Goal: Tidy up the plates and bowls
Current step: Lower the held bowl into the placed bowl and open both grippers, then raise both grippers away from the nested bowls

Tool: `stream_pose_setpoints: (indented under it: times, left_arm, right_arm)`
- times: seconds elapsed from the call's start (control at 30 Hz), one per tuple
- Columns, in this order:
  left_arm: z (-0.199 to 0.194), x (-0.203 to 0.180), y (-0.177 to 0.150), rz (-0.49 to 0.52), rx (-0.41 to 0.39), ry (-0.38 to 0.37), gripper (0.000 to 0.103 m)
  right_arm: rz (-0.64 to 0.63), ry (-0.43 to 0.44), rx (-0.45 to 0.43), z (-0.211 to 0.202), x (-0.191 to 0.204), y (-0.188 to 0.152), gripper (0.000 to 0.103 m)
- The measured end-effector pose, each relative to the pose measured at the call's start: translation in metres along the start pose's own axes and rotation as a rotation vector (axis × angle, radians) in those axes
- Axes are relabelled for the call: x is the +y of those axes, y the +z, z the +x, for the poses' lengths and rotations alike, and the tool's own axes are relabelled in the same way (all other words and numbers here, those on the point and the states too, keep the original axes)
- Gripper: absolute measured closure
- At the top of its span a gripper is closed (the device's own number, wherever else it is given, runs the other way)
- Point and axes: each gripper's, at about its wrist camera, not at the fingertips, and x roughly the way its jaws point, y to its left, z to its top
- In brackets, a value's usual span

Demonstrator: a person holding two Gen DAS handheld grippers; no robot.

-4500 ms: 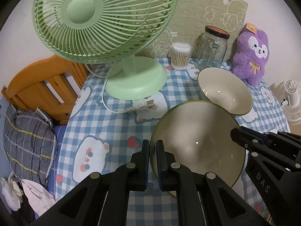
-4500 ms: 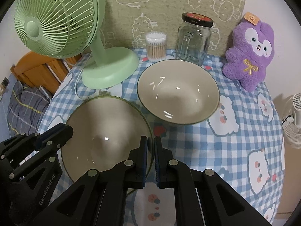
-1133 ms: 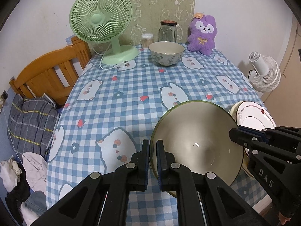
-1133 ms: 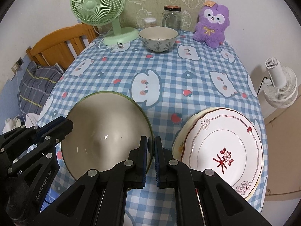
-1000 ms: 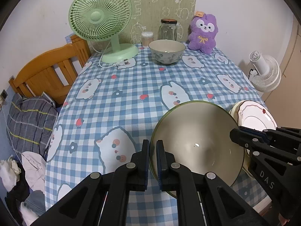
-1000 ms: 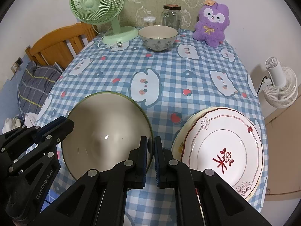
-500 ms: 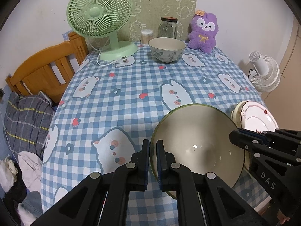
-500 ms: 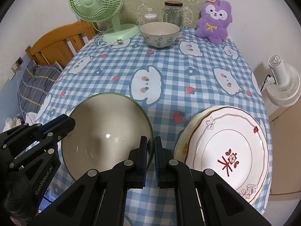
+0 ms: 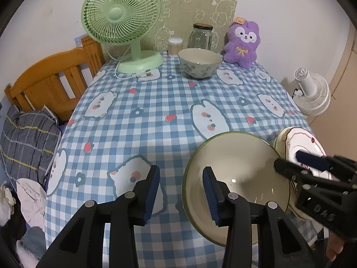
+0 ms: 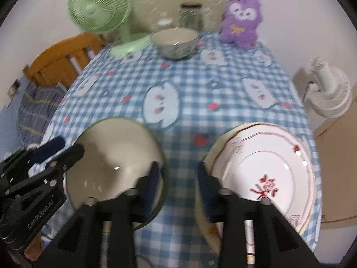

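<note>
Left hand-held gripper [image 9: 181, 186]: jaws just opened, parted astride near-left rim of wide green-rimmed cream ceramic bowl [image 9: 236, 183], pads not pressing. Bowl appears set down on blue-checked counter [image 9: 156, 102], just left of stacked white plates with red pattern [image 10: 267, 172]. Right hand-held gripper [image 10: 178, 174]: jaws also just opened; left finger over bowl's right rim, right finger over plate edge, nothing clamped. Small patterned bowl [image 9: 199, 65] far beyond big bowl. Judgement: glazed ceramic heavy, stiff, slippery, chippable; take by rim, opposite sides.
</note>
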Motion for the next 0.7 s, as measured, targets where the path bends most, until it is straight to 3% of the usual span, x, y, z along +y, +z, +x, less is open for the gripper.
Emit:
stream_pose_setpoints:
  times: [0.3,0.7]
  left_arm:
    - [-0.009,0.001,0.007,-0.003,-0.024,-0.002,0.036]
    - [-0.032,-0.001,0.032,0.020,-0.085,0.014,0.029]
  right_arm:
    - [0.022,0.025,-0.022,-0.009,-0.015,0.008,0.044]
    - [0.003,0.043,-0.069,-0.033,-0.018,0.029,0.044]
